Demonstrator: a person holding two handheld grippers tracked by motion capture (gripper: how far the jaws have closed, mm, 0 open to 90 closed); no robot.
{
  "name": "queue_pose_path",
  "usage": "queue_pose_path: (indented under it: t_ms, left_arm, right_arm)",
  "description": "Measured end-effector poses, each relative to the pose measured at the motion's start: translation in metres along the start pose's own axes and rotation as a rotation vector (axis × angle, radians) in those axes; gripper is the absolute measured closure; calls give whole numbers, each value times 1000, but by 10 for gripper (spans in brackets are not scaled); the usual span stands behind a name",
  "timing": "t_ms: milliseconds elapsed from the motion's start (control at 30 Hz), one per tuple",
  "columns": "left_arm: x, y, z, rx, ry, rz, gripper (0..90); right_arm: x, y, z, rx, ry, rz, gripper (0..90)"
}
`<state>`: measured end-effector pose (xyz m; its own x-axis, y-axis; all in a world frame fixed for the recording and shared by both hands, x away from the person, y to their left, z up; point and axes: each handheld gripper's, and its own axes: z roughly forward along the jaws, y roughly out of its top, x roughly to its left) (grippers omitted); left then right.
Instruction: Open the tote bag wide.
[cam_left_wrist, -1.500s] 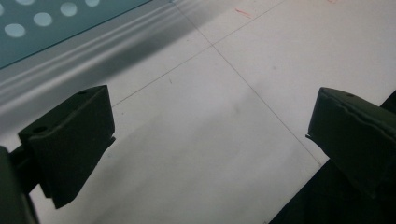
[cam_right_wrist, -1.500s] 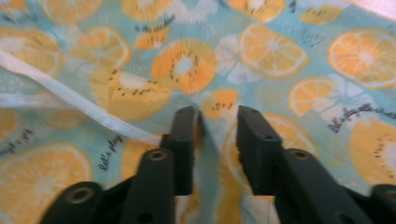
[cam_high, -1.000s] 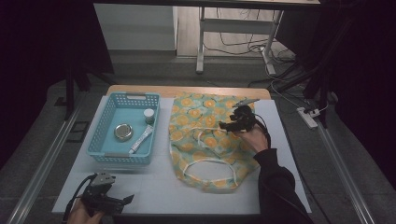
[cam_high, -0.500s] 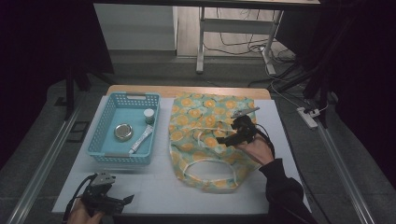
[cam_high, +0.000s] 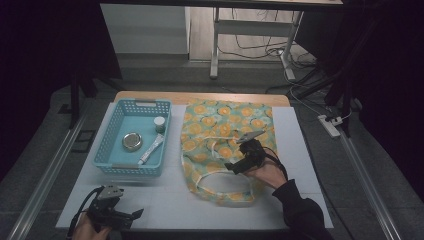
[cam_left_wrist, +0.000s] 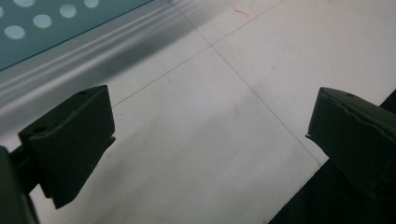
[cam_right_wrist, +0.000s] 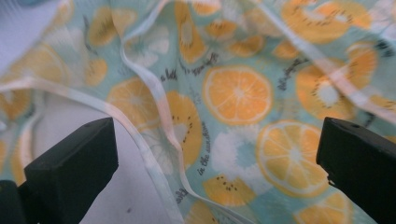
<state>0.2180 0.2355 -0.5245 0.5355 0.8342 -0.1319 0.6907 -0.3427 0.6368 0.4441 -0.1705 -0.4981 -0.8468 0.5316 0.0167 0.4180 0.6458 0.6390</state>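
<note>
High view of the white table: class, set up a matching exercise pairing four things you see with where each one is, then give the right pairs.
Things:
1. Round silver metal tin
2. Fruit-printed pale green cloth bag
3. Left claw
4. Right claw

Places:
A. Low at the near left edge of the white table, open over bare surface
B. Inside the blue plastic basket
C. Open, over the bag's white-trimmed opening
D. Spread flat to the right of the basket

Pairs: 1-B, 2-D, 3-A, 4-C
</note>
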Motion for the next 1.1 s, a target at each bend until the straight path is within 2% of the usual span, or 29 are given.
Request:
queue_pose_path:
  t_ms: [233, 333, 433, 500, 600, 767, 867, 1000, 1100]
  left_arm:
    - [0, 0, 0, 1, 0, 1, 11]
    - [0, 0, 0, 1, 0, 2, 12]
    - [0, 0, 0, 2, -1, 1, 12]
    - [0, 0, 0, 2, -1, 2, 12]
    - [0, 0, 0, 3, 0, 2, 12]
    - [0, 0, 0, 4, 1, 5, 13]
    - [0, 0, 1, 5, 1, 6, 13]
    - [0, 0, 1, 6, 0, 6, 14]
    - [-1, 0, 1, 7, 0, 7, 14]
  right_arm:
    - [-3, -8, 18, 22, -58, 29, 48]
    - [-5, -12, 24, 53, -66, 16, 74]
    - [-6, -13, 23, 48, -72, 4, 118]
    - [-7, -13, 21, 41, -71, -1, 192]
    - [-9, -15, 17, 32, -62, -13, 348]
    - [-6, -14, 13, 43, -11, -49, 714]
    - [-6, -14, 12, 48, 16, -51, 886]
    - [-6, -10, 10, 60, 28, -57, 898]
    - [-5, -5, 3, 20, 45, -48, 899]
